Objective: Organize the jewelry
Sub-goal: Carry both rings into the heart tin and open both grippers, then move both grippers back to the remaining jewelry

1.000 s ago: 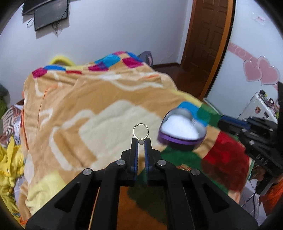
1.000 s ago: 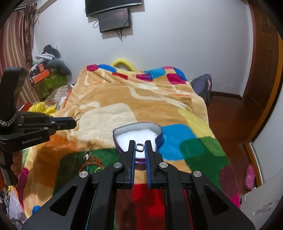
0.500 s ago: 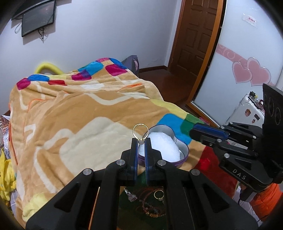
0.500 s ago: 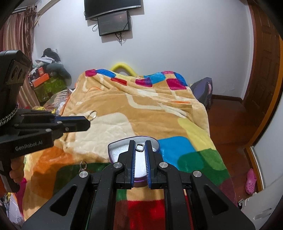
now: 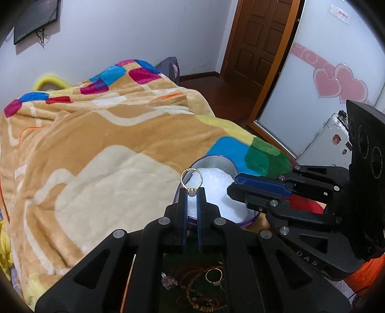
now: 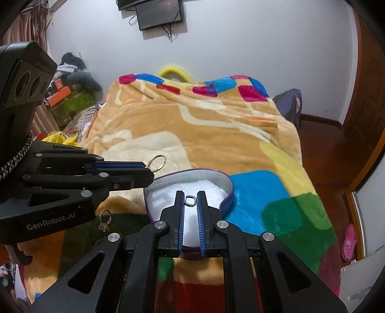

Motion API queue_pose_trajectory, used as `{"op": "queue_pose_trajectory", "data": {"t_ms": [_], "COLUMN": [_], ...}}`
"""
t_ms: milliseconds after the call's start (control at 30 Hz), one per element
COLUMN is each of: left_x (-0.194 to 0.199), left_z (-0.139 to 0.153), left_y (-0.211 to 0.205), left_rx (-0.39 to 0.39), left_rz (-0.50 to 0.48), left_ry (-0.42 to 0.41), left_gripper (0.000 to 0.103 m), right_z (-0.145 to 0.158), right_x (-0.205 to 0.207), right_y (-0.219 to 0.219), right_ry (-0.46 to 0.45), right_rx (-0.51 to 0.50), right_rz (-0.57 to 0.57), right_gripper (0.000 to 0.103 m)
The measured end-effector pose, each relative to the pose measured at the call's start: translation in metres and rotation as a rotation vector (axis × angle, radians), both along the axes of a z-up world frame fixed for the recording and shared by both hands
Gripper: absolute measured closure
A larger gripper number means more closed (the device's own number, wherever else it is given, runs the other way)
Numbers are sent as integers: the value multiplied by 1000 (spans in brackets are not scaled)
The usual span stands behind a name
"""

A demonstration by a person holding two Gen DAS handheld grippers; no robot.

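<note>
Two hand-held grippers [image 5: 192, 192] [image 6: 191, 201], three rings [image 5: 191, 179] [image 6: 190, 200] [image 5: 214, 276] (two gripped), one tin [image 6: 227, 190]

Even, cool indoor light fills both wrist views, bright enough to show strong colour in the blanket [image 5: 101, 149] with only soft shadows. The wall [image 6: 240, 48] takes a bluish cast, and cables under the wall screen [image 6: 158, 12] throw faint shadows downward. Glare whitens the padding of the heart-shaped tin [image 6: 168, 192], washing out its texture. Fisheye distortion bends the door frame [image 5: 279, 60] at 1 o'clock and leaves black vignette at the corners. Detail softens toward the rims; the centre is sharp.
</note>
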State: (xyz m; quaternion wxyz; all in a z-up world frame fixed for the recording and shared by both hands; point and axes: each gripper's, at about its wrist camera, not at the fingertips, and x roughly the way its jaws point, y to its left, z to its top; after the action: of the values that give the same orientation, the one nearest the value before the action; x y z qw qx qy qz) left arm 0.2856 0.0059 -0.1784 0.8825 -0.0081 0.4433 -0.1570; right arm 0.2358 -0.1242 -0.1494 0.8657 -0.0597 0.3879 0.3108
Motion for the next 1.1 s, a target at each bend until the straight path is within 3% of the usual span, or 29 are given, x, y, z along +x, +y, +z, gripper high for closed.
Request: {"op": "queue_pose_trajectory", "data": {"t_ms": [300, 700, 867, 1100], "left_x": [7, 4, -3, -26], "left_z": [-10, -8, 3, 28], "left_y": [0, -4, -1, 9], "left_rx": [-3, 18, 15, 30], "left_rz": [-8, -16, 4, 46], "left_ry": [40, 27, 6, -63], "left_gripper": [98, 95, 82, 69], "right_z": [-5, -4, 3, 20], "right_x": [5, 5, 1, -13], "right_y": [0, 0, -5, -11], "right_ry": [25, 37, 19, -11], "right_rx": [-17, -29, -21, -8], "right_rz": [10, 5, -5, -17], "right_gripper": [94, 90, 78, 76]}}
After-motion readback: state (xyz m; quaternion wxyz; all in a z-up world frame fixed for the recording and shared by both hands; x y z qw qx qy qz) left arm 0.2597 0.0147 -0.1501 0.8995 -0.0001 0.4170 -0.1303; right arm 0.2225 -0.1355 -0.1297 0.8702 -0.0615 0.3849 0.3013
